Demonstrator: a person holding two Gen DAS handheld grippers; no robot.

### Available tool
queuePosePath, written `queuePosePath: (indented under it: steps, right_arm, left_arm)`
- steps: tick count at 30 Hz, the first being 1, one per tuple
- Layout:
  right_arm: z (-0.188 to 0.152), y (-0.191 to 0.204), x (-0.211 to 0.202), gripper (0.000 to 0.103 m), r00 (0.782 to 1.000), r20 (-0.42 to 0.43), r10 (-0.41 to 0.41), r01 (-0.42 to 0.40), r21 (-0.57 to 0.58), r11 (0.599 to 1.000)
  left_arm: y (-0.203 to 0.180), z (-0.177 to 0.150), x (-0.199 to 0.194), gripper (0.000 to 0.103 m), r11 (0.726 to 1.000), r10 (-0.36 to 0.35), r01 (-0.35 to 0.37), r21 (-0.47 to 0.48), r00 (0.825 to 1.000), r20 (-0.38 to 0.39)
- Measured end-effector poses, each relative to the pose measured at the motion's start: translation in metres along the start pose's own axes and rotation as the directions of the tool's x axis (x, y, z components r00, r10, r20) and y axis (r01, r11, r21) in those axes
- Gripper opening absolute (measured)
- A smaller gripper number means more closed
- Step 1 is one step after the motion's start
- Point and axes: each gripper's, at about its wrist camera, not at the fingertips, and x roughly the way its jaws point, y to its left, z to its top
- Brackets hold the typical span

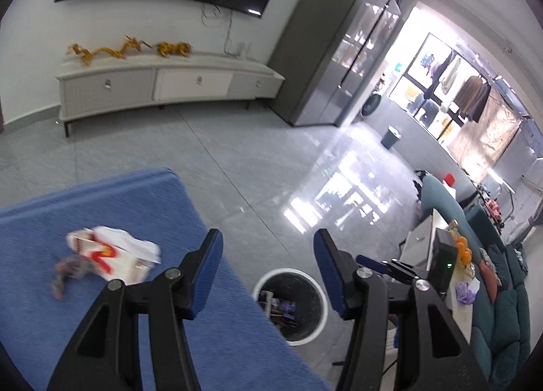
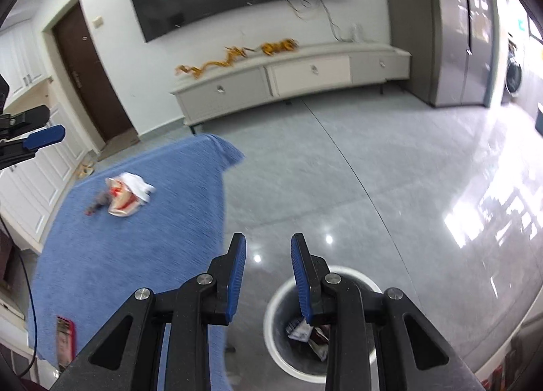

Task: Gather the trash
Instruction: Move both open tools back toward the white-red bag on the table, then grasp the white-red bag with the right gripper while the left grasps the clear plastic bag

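A crumpled white and red paper wrapper (image 1: 115,253) lies on the blue-covered table (image 1: 101,316), with a small dark scrap (image 1: 69,268) beside it. It also shows in the right wrist view (image 2: 127,196). A white-rimmed trash bin (image 1: 292,306) with wrappers inside stands on the floor beside the table, also in the right wrist view (image 2: 305,330). My left gripper (image 1: 268,252) is open and empty, above the table edge and the bin. My right gripper (image 2: 268,255) is open and empty, above the bin. A red packet (image 2: 66,340) lies at the table's near left edge.
A white TV cabinet (image 1: 163,82) stands against the far wall under a dark TV. A grey cabinet (image 1: 339,51) is at the right. A teal sofa (image 1: 499,306) and a cluttered side table (image 1: 441,255) stand right of the bin. Glossy tiled floor (image 2: 390,187) lies beyond.
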Motion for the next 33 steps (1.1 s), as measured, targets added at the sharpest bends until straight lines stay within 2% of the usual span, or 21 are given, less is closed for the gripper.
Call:
queuePosePath:
  steps: [7, 14, 19, 25, 33]
  right_arm:
    - [0.030, 0.060, -0.003, 0.026, 0.998, 0.037, 0.056, -0.053, -0.096, 0.994]
    - [0.048, 0.113, 0.022, 0.026, 0.994, 0.024, 0.109, -0.103, -0.173, 0.980]
    - [0.052, 0.142, 0.053, 0.026, 0.990, -0.017, 0.143, -0.144, -0.202, 0.969]
    - [0.056, 0.165, 0.096, 0.026, 0.982, -0.075, 0.172, -0.184, -0.224, 0.957]
    - [0.059, 0.184, 0.163, 0.026, 0.971, -0.149, 0.186, -0.219, -0.244, 0.945]
  left_arm:
    - [0.070, 0.006, -0.069, 0.054, 0.993, 0.108, -0.104, -0.047, 0.991, 0.085]
    - [0.142, -0.005, -0.089, 0.054, 0.980, 0.168, -0.156, -0.122, 0.981, 0.094]
    - [0.182, -0.020, -0.075, 0.054, 0.970, 0.192, -0.182, -0.163, 0.980, 0.052]
    - [0.217, -0.040, -0.038, 0.054, 0.958, 0.212, -0.210, -0.198, 0.977, -0.013]
    - [0.256, -0.060, 0.022, 0.054, 0.941, 0.249, -0.269, -0.204, 0.961, -0.121]
